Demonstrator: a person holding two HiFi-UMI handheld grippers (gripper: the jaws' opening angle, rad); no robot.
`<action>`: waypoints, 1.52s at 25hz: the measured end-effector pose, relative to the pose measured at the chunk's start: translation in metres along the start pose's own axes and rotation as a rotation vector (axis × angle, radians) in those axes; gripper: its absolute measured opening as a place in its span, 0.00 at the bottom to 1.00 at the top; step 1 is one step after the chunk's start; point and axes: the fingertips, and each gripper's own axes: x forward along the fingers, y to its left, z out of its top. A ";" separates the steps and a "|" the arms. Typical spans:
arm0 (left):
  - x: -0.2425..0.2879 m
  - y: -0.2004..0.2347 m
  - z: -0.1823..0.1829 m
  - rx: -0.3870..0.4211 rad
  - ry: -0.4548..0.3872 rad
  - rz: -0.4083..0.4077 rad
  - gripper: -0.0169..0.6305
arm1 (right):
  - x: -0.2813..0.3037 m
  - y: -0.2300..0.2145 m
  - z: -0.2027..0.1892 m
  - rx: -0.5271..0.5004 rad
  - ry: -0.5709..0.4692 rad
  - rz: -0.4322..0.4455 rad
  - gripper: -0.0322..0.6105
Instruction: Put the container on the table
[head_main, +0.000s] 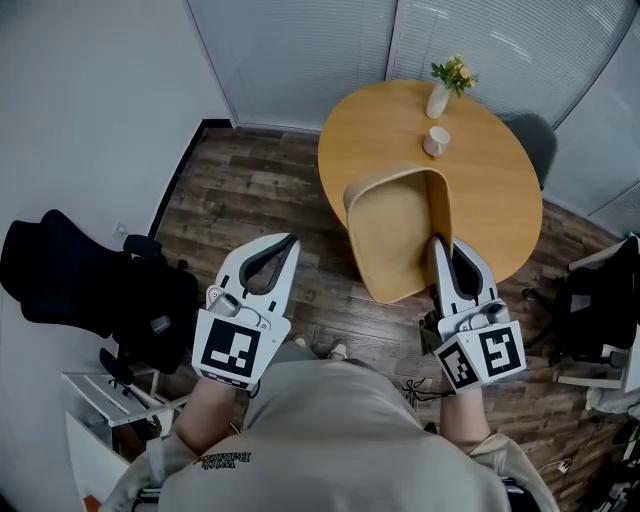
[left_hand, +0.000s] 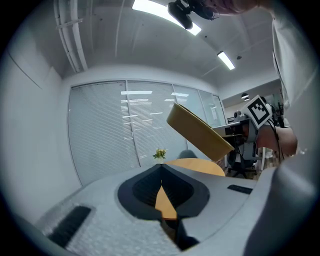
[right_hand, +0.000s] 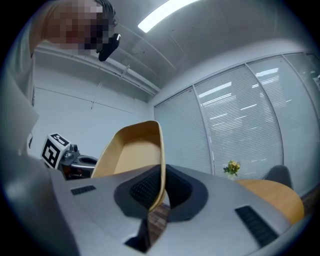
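Observation:
A tan, shallow wooden container (head_main: 392, 232) hangs tilted in the air over the near edge of the round wooden table (head_main: 490, 180). My right gripper (head_main: 438, 250) is shut on its right rim; in the right gripper view the container's wall (right_hand: 135, 150) runs up from between the jaws of that gripper (right_hand: 160, 184). My left gripper (head_main: 287, 244) is shut with nothing in it, apart from the container on its left and above the wood floor. The left gripper view shows its jaws closed tip to tip (left_hand: 161, 169), with the container (left_hand: 200, 132) up to the right.
On the table stand a white vase with yellow flowers (head_main: 441, 92) and a small white cup (head_main: 436, 141). A black office chair (head_main: 90, 290) and a white rack (head_main: 100, 395) are at my left. A grey chair (head_main: 537, 140) stands behind the table, with dark furniture (head_main: 595, 300) at the right.

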 end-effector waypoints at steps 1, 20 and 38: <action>0.000 -0.002 0.001 0.000 0.002 0.003 0.06 | -0.001 -0.002 0.000 0.002 0.000 0.002 0.10; 0.002 -0.006 0.005 0.027 -0.015 0.065 0.06 | -0.003 -0.015 -0.003 -0.017 -0.033 0.030 0.10; 0.031 0.053 -0.022 -0.005 -0.016 0.046 0.06 | 0.065 -0.007 -0.017 -0.049 0.001 0.019 0.10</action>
